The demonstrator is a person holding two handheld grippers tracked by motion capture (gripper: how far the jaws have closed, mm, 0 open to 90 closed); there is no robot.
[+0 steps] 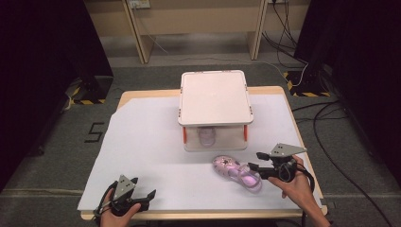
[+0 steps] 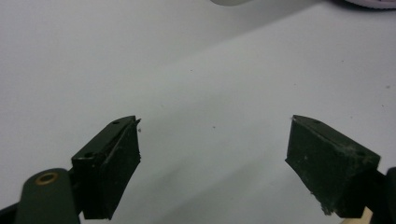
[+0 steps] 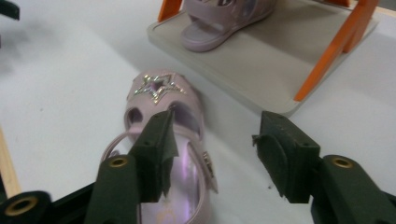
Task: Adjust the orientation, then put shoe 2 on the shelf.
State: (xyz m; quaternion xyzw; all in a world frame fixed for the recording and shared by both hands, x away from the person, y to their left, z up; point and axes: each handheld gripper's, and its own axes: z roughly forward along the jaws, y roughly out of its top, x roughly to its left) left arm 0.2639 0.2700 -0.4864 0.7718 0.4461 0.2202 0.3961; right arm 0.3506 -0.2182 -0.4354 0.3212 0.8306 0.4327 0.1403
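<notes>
— Reaching for what?
— The pink sandal (image 3: 161, 154) on the table (image 1: 142, 156), near the shoe rack (image 1: 215, 97). My right fingers (image 3: 159, 149) are spread over its heel; left fingers (image 2: 114, 163) released, idle.
— Grip?
— Light, bendy, probably slick; I'd pinch the heel sides.

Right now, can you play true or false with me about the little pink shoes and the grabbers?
1. One pink sandal lies on the white sheet in front of the shelf. True.
2. The other sandal sits on top of the shelf. False: it sits on the lower level, under the top board.
3. The right gripper is open, at the sandal's heel end. True.
4. The left gripper is squeezing a sandal. False: it is open with nothing between its jaws.
5. The sandal on the sheet has a sparkly star on its front. True.
</notes>
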